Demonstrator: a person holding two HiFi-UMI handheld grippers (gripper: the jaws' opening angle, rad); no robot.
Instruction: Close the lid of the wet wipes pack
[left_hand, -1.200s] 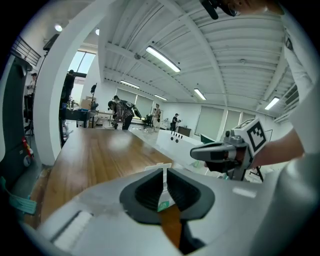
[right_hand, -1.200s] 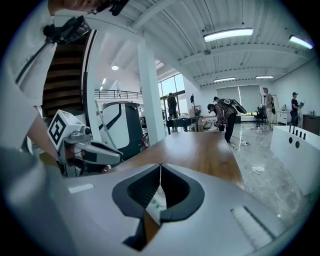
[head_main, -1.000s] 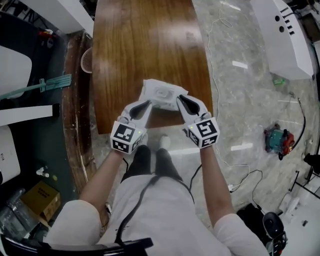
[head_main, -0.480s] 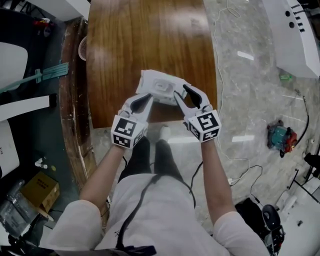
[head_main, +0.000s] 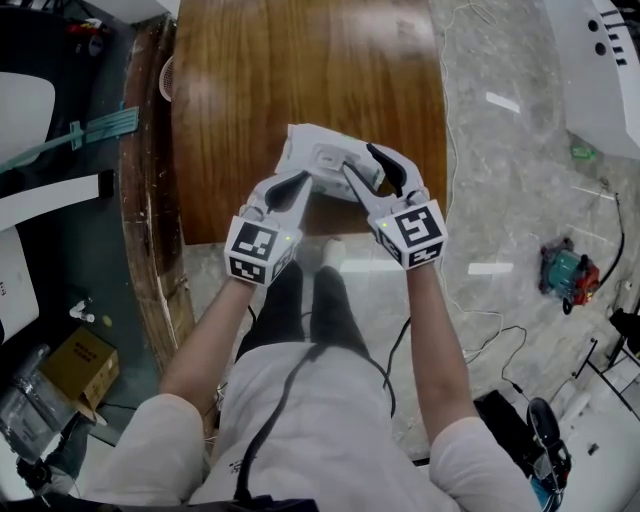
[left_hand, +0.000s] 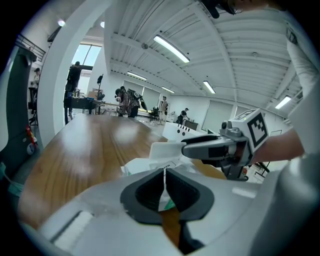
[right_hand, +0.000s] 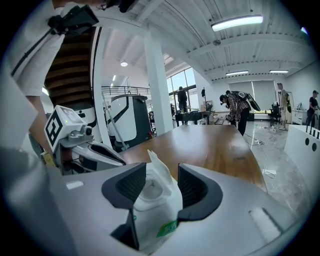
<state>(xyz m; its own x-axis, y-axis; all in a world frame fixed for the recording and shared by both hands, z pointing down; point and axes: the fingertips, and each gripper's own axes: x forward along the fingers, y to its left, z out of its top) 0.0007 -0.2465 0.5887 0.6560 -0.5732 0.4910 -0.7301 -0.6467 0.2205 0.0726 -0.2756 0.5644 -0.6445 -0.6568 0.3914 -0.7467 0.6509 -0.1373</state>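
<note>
The white wet wipes pack (head_main: 312, 150) lies near the front edge of the wooden table (head_main: 300, 60). My left gripper (head_main: 292, 186) is shut on the thin near-left edge of the pack (left_hand: 145, 164), with the film pinched between its pads (left_hand: 150, 187). My right gripper (head_main: 360, 162) straddles the pack's right end; its jaws are opening, and the pack (right_hand: 152, 200) sits loosely between them. A white flap (right_hand: 156, 167) stands up from the pack's top beside the round lid area. The right gripper's fingers (left_hand: 210, 147) reach over the pack from the right.
The table's front edge (head_main: 300, 232) runs just under both grippers, with the person's legs below it. On the floor lie cables and a red and teal object (head_main: 567, 275) to the right, and a cardboard box (head_main: 85, 365) to the left. Several people stand far behind the table.
The right gripper's jaws have spread apart around the pack's right end. The left gripper has stayed shut on the pack's edge. Both hands have sunk a little towards the table.
</note>
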